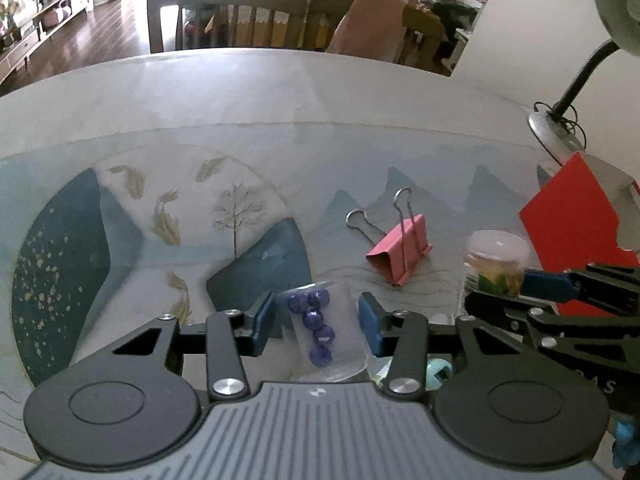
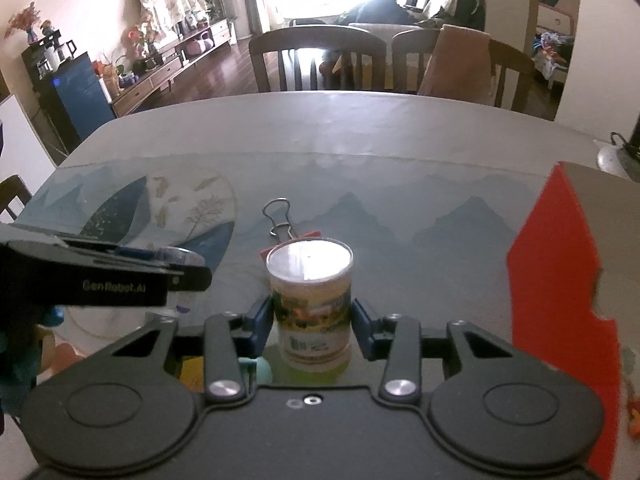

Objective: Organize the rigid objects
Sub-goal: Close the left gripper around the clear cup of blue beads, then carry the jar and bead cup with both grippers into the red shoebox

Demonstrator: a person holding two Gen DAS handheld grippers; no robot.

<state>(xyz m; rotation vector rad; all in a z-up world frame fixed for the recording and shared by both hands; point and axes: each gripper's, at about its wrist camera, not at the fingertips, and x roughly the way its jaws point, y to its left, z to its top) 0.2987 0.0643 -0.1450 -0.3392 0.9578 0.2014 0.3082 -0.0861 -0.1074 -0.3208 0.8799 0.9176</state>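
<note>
My left gripper (image 1: 318, 320) has its blue pads around a clear plastic cup (image 1: 344, 344) with several purple beads (image 1: 316, 320) inside; small gaps show on both sides. My right gripper (image 2: 312, 320) has its pads against a small clear jar (image 2: 310, 300) with a white lid and a yellow-green label, upright on the table. The jar also shows in the left wrist view (image 1: 496, 264), with the right gripper's fingers (image 1: 556, 284) around it. A pink binder clip (image 1: 400, 252) lies on the mat beyond both grippers, and behind the jar in the right wrist view (image 2: 280, 228).
A red box (image 1: 576, 232) stands to the right, also in the right wrist view (image 2: 560, 312). A desk lamp base (image 1: 552, 132) sits at the far right. Chairs (image 2: 316, 60) stand past the table's far edge. Small colourful items (image 1: 438, 372) lie under the grippers.
</note>
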